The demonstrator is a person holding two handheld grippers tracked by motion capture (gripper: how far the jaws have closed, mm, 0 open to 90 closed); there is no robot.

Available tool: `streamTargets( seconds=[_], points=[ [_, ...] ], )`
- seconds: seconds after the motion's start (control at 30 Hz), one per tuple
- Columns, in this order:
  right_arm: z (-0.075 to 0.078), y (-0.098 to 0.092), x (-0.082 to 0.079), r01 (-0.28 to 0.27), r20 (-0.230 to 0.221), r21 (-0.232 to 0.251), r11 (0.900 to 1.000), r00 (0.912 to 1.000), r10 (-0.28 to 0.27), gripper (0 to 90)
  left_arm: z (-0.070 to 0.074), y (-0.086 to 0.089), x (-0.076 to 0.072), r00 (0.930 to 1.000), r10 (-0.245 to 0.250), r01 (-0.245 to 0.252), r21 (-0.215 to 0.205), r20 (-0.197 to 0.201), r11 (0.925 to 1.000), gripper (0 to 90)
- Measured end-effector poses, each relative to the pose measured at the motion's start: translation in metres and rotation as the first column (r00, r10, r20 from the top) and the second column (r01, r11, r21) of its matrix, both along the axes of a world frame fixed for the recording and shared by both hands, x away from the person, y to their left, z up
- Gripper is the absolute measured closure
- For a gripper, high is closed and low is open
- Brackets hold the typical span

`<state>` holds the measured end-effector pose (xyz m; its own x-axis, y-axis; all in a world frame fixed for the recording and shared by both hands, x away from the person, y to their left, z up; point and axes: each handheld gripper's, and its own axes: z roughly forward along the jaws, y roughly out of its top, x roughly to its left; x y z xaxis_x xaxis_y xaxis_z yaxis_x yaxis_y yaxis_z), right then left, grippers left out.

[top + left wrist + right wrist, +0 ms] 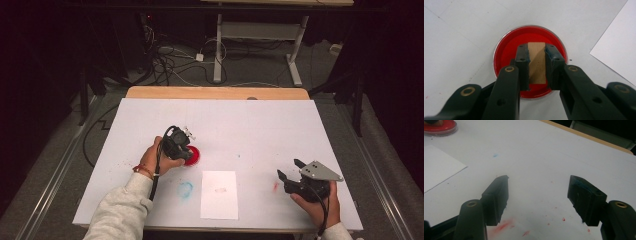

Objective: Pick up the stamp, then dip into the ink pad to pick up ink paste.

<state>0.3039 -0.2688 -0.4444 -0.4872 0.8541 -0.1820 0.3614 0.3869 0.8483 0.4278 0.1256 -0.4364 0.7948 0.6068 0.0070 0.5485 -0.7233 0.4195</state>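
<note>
A small wooden block (537, 62), pale tan with visible grain, stood upright at the centre of the left gripper view, pinched on both sides between black jaws. Its lower end sat over a round red ink pad (509, 51) in a shallow dish with a thin clear rim, lying flat at the middle of that frame. In the high view the red pad (194, 155) lay left of centre, with a white sheet of paper (219, 194) just below and right of it.
</note>
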Motion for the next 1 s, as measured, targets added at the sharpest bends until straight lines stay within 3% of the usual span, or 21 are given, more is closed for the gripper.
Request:
streamTargets(
  seconds=[0.43,0.6,0.77,1.0],
  points=[
    [0.0012,-0.0007,0.0002,-0.006,0.007,0.005,1.0,1.0,0.006,33.7,-0.0009,0.0014,-0.0002,1.0,0.009,-0.009,-0.013,-0.002,0.9999,74.1],
    [0.0009,-0.0001,-0.0015,-0.003,0.003,0.004,1.0,1.0,0.003,33.6,-0.0007,-0.0016,-0.0014,0.9999,0.006,-0.006,0.007,0.01,1.0,74.2],
    [-0.0001,-0.0017,-0.0021,-0.006,0.001,-0.004,1.0,1.0,0.006,33.6,-0.001,-0.0013,-0.0006,0.9999,0.01,-0.01,0.002,0.005,0.9999,74.1],
    [0.0014,0.0005,-0.0036,-0.015,0.007,-0.005,1.0,0.9999,0.015,33.6,-0.0013,-0.0055,-0.0049,0.9992,0.023,-0.024,0.027,0.032,0.9993,74.1]
  ],
)
